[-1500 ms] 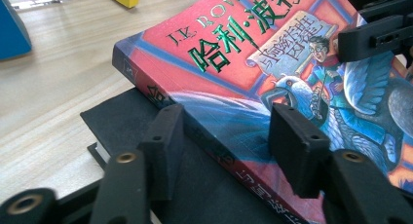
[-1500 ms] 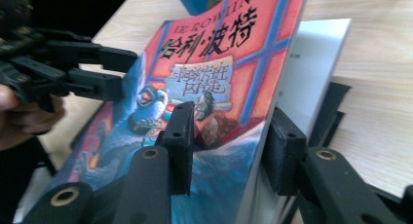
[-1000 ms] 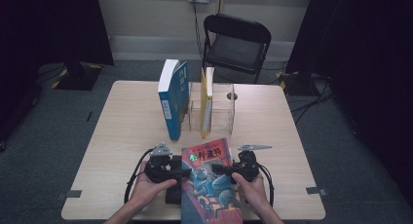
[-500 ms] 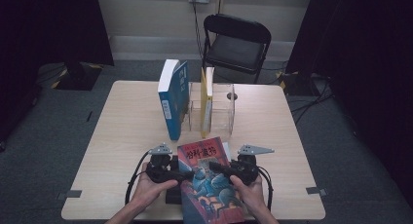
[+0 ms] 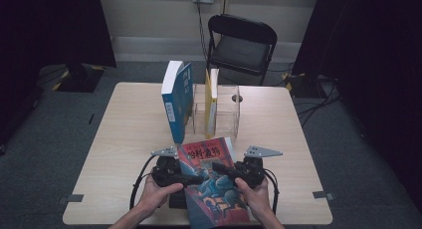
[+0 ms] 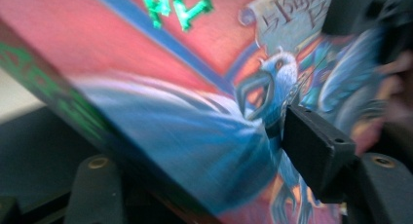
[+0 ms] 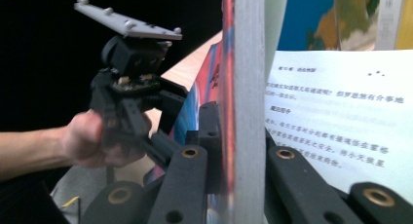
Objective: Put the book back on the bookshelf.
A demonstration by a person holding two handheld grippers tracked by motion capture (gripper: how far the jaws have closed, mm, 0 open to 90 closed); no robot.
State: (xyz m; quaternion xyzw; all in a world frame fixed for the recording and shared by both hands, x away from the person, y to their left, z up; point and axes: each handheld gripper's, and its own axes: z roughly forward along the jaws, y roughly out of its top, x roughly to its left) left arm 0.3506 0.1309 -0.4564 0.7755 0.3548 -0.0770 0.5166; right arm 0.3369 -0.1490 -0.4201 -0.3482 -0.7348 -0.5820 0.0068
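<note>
Right hand-held gripper (image 5: 228,170) is pinched on the red book's (image 5: 211,181) edge at the counter's (image 5: 124,139) near side, raised slightly since a second ago. Left hand-held gripper (image 5: 195,179), jaws just closing, straddles the book's spine edge. Farther back, a blue book (image 5: 176,100) and yellow book (image 5: 211,102) stand upright.

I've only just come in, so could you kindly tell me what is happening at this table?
A person is handling a red-and-blue illustrated book at the near edge of the table with tongs in each hand. The right tongs are shut on the book's cover and page block, one page loose beside them. The left tongs have one jaw over the front cover and one under the book; their jaws have just been closing. Beyond, a blue book and a yellow book stand at a clear rack.
</note>
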